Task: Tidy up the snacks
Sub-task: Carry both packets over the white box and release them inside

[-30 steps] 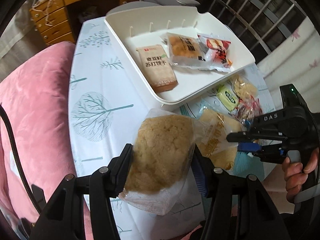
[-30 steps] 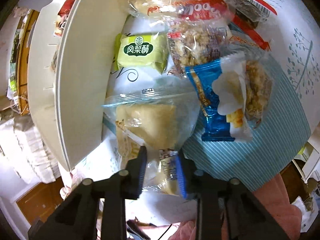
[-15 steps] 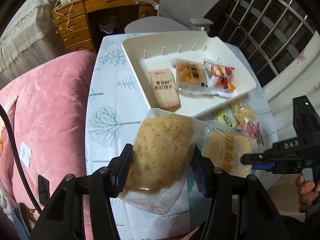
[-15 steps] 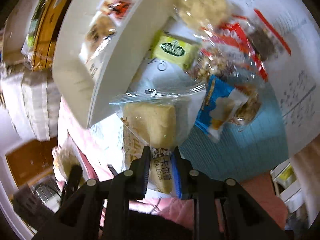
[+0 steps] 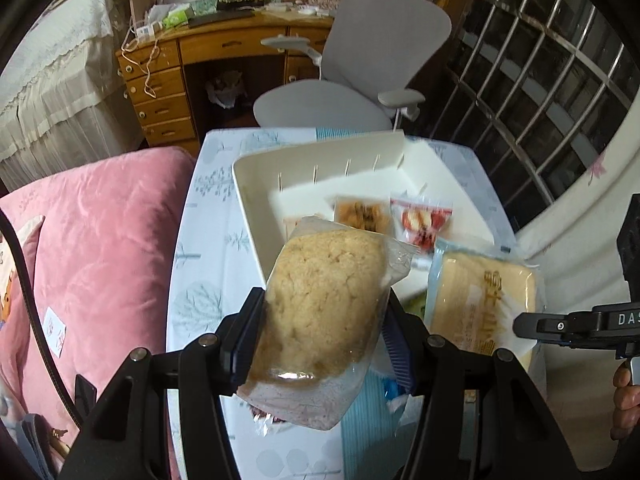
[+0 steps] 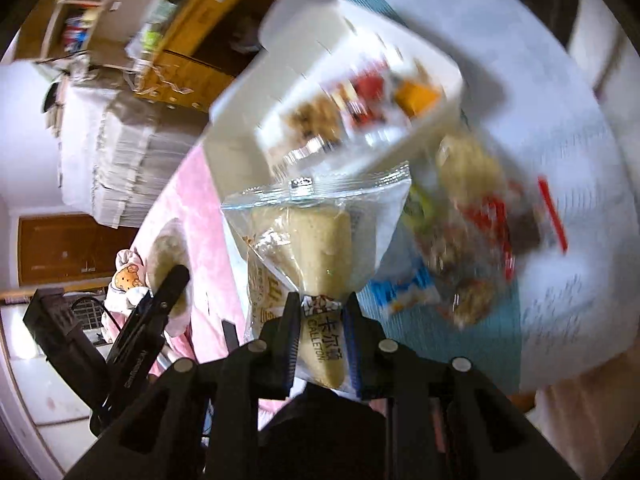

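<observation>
My left gripper [image 5: 320, 332] is shut on a clear bag with a crumbly golden cake [image 5: 324, 304], held up in front of the white tray [image 5: 252, 204]. In the tray lie a brown snack pack [image 5: 362, 212] and a red-and-white pack [image 5: 420, 220]. My right gripper [image 6: 322, 336] is shut on a clear pack with a pale yellow sponge cake [image 6: 318, 248]; the same pack [image 5: 480, 300] hangs at the right of the left wrist view. Loose snacks [image 6: 480, 240] lie blurred on the table beyond the tray [image 6: 360, 60].
The table [image 5: 208, 240] wears a white cloth with tree prints. A pink cushion [image 5: 88, 248] lies to its left. Behind stand a grey office chair [image 5: 360, 80] and a wooden desk [image 5: 168, 80]. A barred window [image 5: 540, 80] fills the right. A person's fingers [image 5: 626, 400] grip the right tool.
Both grippers have risen with their packs held fast. The right one has rolled, so tray and table turned in its view. The tray and table now look farther below in the left view.
</observation>
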Demonstrator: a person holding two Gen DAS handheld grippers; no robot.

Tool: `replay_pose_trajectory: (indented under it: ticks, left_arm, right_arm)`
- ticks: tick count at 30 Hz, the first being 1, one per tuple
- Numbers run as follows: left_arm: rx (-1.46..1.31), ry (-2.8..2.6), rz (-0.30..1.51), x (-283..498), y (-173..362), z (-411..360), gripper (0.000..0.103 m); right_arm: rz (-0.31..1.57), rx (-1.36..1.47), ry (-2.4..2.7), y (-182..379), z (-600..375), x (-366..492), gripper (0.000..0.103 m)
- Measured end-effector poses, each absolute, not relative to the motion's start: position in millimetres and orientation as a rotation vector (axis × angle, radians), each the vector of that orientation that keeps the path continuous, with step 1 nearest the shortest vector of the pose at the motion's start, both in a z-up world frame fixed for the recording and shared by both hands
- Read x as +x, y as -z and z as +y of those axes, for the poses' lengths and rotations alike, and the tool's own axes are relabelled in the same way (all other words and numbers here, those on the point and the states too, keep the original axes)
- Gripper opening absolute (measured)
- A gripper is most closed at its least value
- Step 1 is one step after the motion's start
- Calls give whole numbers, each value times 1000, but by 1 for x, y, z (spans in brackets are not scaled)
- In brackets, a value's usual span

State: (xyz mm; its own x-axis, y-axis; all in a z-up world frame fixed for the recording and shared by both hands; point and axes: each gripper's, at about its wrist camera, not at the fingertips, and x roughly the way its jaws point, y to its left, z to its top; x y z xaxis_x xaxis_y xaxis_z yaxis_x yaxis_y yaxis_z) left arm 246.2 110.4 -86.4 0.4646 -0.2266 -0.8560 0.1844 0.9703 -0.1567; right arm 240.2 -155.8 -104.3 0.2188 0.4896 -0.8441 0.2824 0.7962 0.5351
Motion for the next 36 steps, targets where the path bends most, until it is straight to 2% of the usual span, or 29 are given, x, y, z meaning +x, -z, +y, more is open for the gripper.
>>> replay_pose_trajectory:
  ticks: [6,13,21,22,23,24,25,26,29,36]
  left_arm:
    - [-114,213,1003,267,79,103,55]
    - [-177,199,1002,295,89,99,55]
    - [-187,218,1012,328,107,87,55]
    - [-187,223,1038,332,111,85,59]
    - [-187,223,1068,335,116,83,68]
    - [-185,220,1086,336,119,81,71]
    - [-183,222,1090,335,120,81,71]
    - [-176,224,1094,334,121,80,72]
    - [-157,218,1115,330,125,79,75]
    - [-173,208,1120,316,120,89,76]
  right_arm:
    - [1249,634,-230,91,-152,269,20]
    - [1107,656,-303,100,-156,301,20]
    - [1057,701,-258,123,-168,339,21]
    - [1069,708,-251,128,-170,343,24]
    - [1086,719,-252,132,-171,347,29]
    - [1118,737,-264,138,-172,351,33]
    - [1140,758,-274,144,-173,355,42]
    - [1142,766,-273,146,-174,355,45]
    - [1152,769,-247,150,-176,355,52]
    - [1163,764,-240,147,-174,345,64]
